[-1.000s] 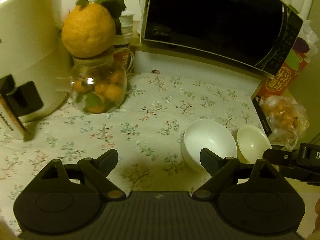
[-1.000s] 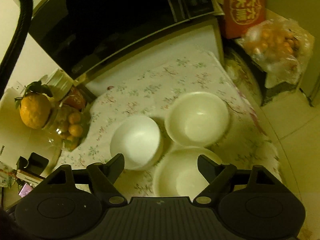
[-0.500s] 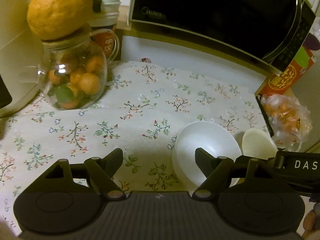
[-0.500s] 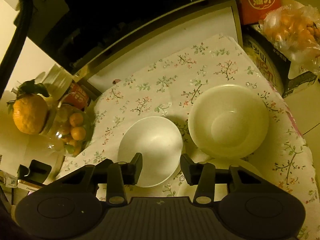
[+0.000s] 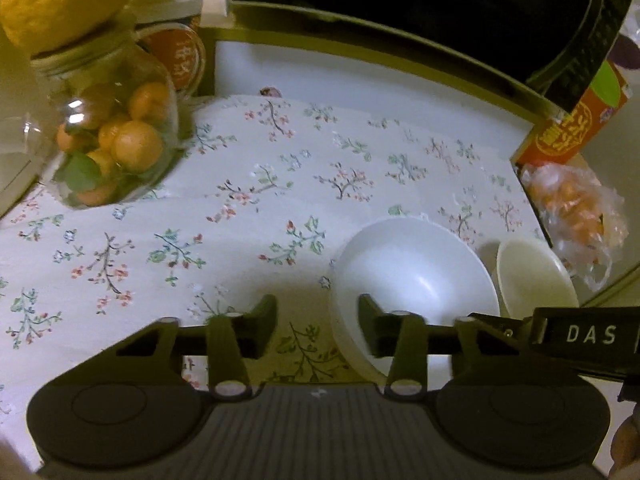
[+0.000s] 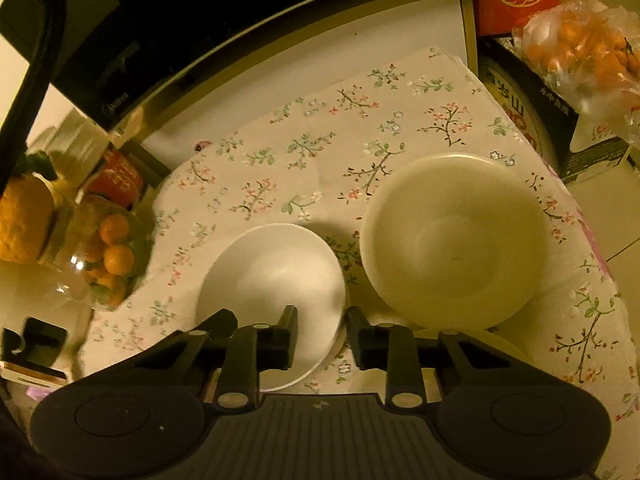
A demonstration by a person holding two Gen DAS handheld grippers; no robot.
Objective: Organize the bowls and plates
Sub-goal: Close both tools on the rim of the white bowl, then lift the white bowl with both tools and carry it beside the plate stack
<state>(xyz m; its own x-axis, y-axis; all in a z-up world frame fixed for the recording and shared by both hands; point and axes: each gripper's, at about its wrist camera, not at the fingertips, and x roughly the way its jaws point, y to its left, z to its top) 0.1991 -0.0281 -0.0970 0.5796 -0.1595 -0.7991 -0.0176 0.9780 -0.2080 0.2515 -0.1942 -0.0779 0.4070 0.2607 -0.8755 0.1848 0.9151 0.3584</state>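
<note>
A white bowl stands on the floral cloth, with a cream bowl just to its right. My left gripper straddles the white bowl's left rim, one finger inside and one outside; its jaws are closing and a gap remains. My right gripper straddles the right rim of the same bowl, jaws closing and narrow, pads not clearly pressing. In the left wrist view the right gripper shows at the right edge. A third cream dish lies partly hidden behind the right gripper's finger.
A glass jar of small oranges with a big citrus on top stands at the left. A black microwave runs along the back. A red box and a bag of oranges sit past the cloth's right edge.
Both grippers have come down and forward onto the white bowl. Their jaws have narrowed from wide apart to straddling its rim on opposite sides.
</note>
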